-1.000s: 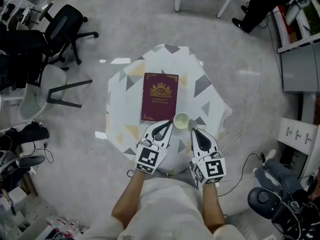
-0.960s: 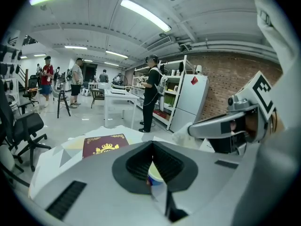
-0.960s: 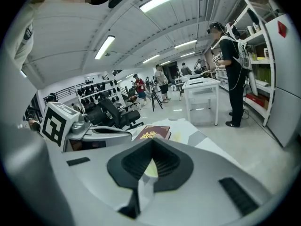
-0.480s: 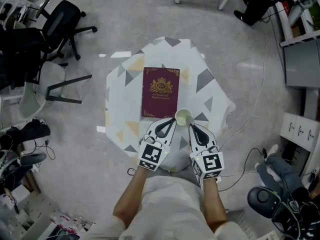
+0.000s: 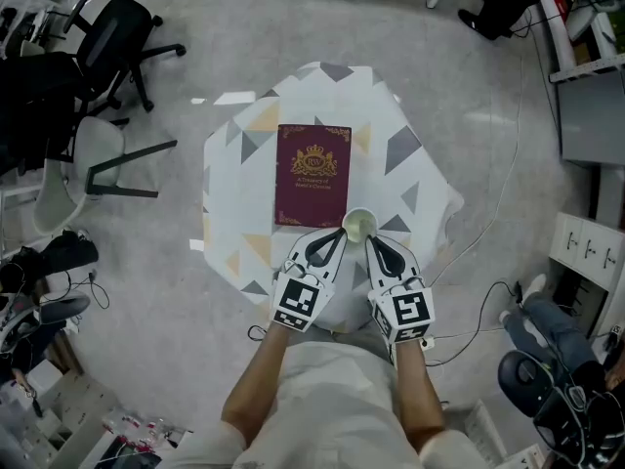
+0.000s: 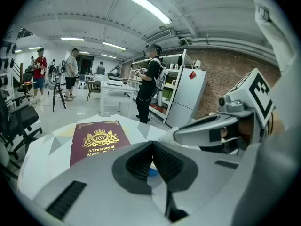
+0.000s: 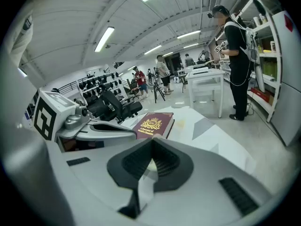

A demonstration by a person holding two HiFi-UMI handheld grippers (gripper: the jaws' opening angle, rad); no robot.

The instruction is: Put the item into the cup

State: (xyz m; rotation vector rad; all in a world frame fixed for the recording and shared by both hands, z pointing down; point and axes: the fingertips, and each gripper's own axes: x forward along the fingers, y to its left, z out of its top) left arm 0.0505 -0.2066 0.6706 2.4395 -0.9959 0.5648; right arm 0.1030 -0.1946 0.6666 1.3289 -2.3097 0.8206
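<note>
item [image 6: 150,171], a small blue and white piece, shows only as a sliver between the dark ribbed pads of the left claw [image 5: 335,235], which is clenched on it with its tips meeting. what kind of thing it is cannot be told. in the head view this claw reaches over the near edge of the table [image 5: 244,193], whose white cloth carries grey and tan triangles, and its tips lie just beside the near left side of the cup [image 5: 358,226]. far of the left claw, a maroon book [image 5: 312,174] with a gold crest lies flat and closed in the middle of the table. the cup, pale cream and upright with its mouth open, stands at the book's near right corner, touching or almost touching it. the right claw [image 5: 369,242] comes in from the near right and meets the cup's near rim. in the right gripper view its pads are closed on a thin cream strip of the cup's wall. the two claws lie side by side, angled in toward the cup. right of the table, a white cable [image 5: 488,311] trails across the grey floor. in the right gripper view a person in black [image 7: 237,55] stands by shelves at the far right.
</note>
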